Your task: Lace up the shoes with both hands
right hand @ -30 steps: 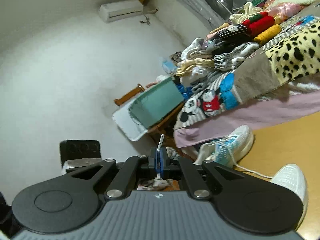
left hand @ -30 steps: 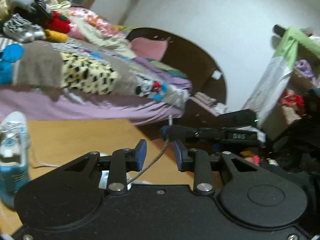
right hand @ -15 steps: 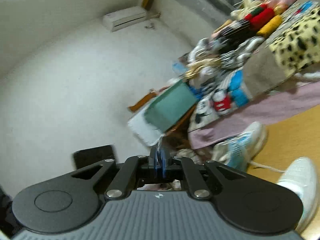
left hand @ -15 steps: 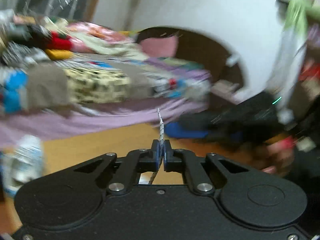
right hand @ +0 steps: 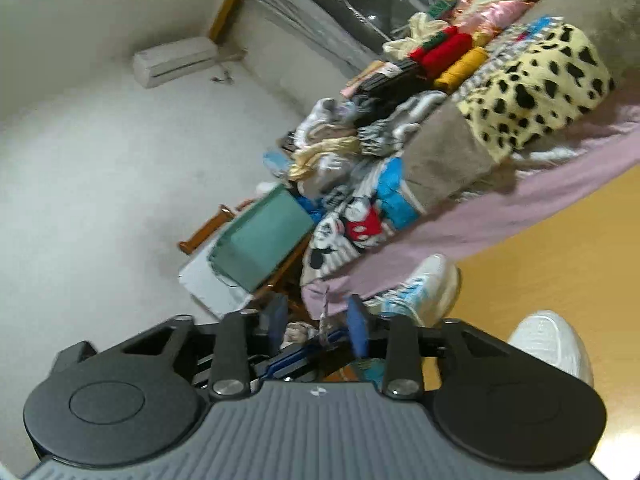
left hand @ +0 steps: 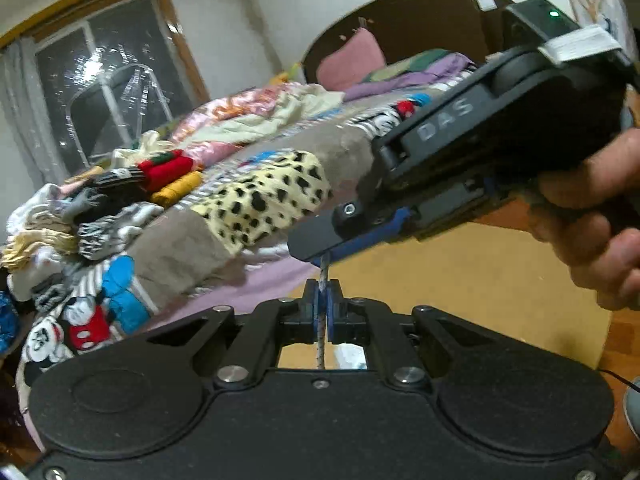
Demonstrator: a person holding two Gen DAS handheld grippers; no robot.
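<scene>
In the left wrist view my left gripper (left hand: 323, 300) is shut on a grey speckled shoelace (left hand: 322, 322), which runs up out of the pads. Just above it the right gripper (left hand: 316, 248) comes in from the right, held by a person's hand (left hand: 592, 216). In the right wrist view my right gripper (right hand: 318, 324) has its blue pads (right hand: 357, 330) apart and closing. The shoelace end (right hand: 324, 310) stands between them, untouched. A white and blue shoe (right hand: 424, 292) and a white shoe (right hand: 552, 344) lie on the wooden floor (right hand: 560, 248).
A bed (left hand: 224, 240) piled with clothes and blankets runs across behind both grippers, with a pink sheet hanging to the floor. A dark headboard (left hand: 420, 20) stands at the far end. A green chair (right hand: 260, 240) stands by the white wall.
My left gripper has shut on the shoelace, rolled and swung toward the right gripper. My right gripper, shut on the lace end before, now has its pads apart.
</scene>
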